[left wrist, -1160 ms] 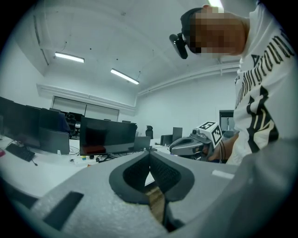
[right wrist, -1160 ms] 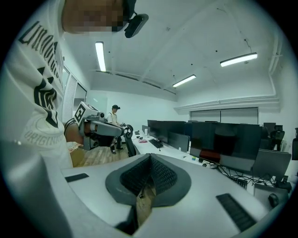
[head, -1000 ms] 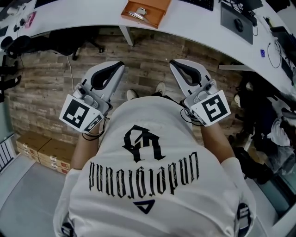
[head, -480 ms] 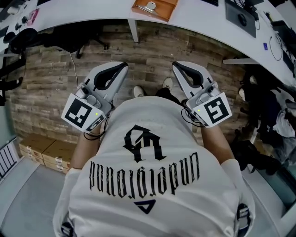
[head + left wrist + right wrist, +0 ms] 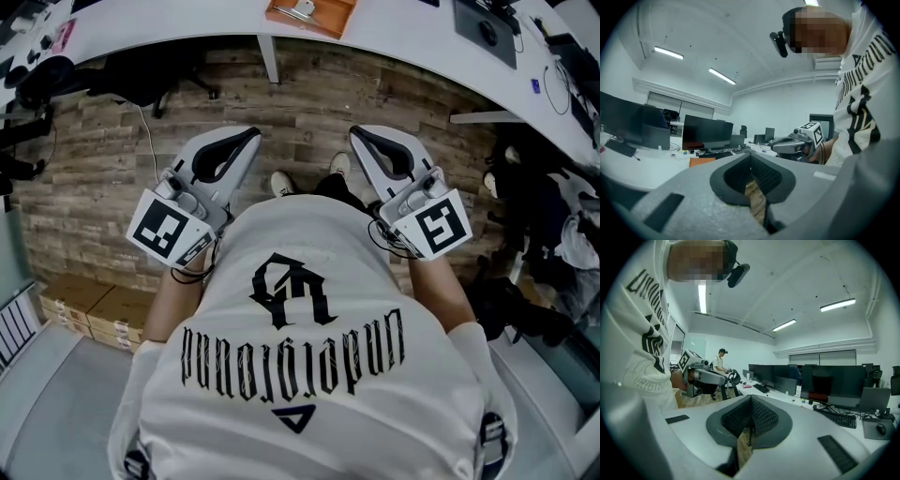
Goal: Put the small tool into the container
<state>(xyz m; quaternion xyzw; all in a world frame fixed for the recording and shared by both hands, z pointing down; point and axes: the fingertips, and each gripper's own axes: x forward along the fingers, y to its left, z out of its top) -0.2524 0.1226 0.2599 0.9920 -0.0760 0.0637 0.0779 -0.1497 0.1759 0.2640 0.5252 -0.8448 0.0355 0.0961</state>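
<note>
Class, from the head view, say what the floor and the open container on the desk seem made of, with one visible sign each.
The floor: probably wood or wood-look planks, matt; short staggered brown boards with streaks. The container: perhaps wood or board, matt orange-brown; flat straight walls, too small to be sure.

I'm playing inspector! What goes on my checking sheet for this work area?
Surface: white curved desk.
Job's things: orange container on the desk, with a small metal thing lying inside.
Clutter: mouse on a dark pad; cardboard boxes on the floor.
Grippers: left tool and right tool both shut, nothing between the jaws.
Cables: one thin cable hanging under the desk.
Surroundings: wood-look floor, dark monitors.
</note>
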